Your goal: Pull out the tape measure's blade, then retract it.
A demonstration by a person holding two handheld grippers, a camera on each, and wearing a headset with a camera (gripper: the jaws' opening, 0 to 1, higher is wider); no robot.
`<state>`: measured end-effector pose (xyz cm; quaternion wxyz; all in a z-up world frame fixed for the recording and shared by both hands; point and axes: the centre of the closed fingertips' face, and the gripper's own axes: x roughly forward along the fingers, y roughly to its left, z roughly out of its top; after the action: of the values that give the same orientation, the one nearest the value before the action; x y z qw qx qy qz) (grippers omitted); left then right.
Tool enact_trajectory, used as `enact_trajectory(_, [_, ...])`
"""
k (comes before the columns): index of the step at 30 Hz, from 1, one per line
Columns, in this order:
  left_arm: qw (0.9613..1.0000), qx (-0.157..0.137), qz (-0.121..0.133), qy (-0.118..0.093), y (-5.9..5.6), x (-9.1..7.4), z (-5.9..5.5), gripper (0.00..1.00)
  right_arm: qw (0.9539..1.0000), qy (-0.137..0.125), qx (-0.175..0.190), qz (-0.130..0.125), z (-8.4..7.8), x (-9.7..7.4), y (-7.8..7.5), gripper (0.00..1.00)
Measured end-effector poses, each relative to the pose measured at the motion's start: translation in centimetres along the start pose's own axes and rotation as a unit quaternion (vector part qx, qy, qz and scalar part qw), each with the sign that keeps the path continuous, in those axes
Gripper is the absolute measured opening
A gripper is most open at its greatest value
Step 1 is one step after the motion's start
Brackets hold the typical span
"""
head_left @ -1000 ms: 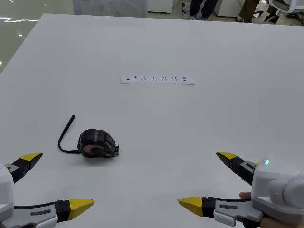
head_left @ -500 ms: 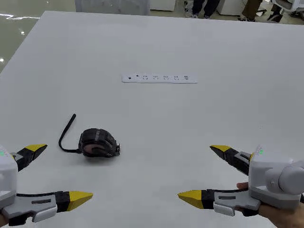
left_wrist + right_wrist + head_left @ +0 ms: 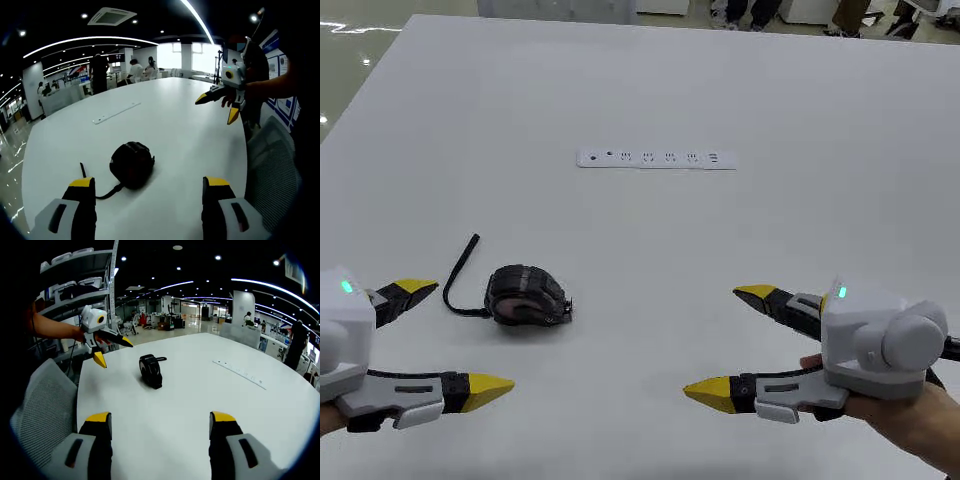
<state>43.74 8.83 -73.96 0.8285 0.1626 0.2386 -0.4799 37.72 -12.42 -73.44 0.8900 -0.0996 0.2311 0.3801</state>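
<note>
Hovering low over the near side of the white surface, the left hand-held gripper has its yellow-tipped jaws spread wide and empty. The right hand-held gripper, held in a bare hand, is just as open and carries nothing. Both point forward and inward across the surface. That reads as a ready stance for a two-handed job, probably one to steady the case and the other to catch the blade's end, though neither touches anything yet. The black tape measure lies on the surface a little ahead of the left hand-held gripper, just beyond its farther jaw tip and clear of it. In the left gripper view it sits ahead of and between that gripper's jaws, slightly toward the left one. From the right hand-held gripper it is well apart, off to that gripper's left with bare surface between them. In the right gripper view it appears farther out, left of centre. No blade is drawn out, so the pull has not begun. A small tab at the case's lower right corner may be the blade's hook, but it is too small to be sure. A black wrist strap loops from the case's left side and trails away toward the far left. A white power strip lies well beyond, near the middle of the surface.
</note>
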Motion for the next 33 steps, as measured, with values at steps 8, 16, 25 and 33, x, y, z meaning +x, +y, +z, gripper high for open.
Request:
enact_trajectory(8, [0.9995,0.02,-0.013,0.019,0.7,1.1,0.2,0.79,0.9993,0.013,-0.027,0.021,0.5,1.4,-0.5,0.77])
enact_trajectory(16, [0.9989,0.032,-0.022,0.026,1.3,2.4,0.5,0.77,0.9977,0.024,-0.048,0.042,0.9,2.8,-1.1,0.7])
enact_trajectory(25, [0.9964,0.055,-0.045,0.046,1.7,3.4,0.3,0.66,0.9953,0.033,-0.063,0.065,1.1,4.5,-1.5,0.65])
enact_trajectory(33, [0.9906,0.093,-0.063,0.079,2.1,4.5,-0.4,0.61,0.9935,0.036,-0.072,0.081,1.7,6.5,-1.6,0.59])
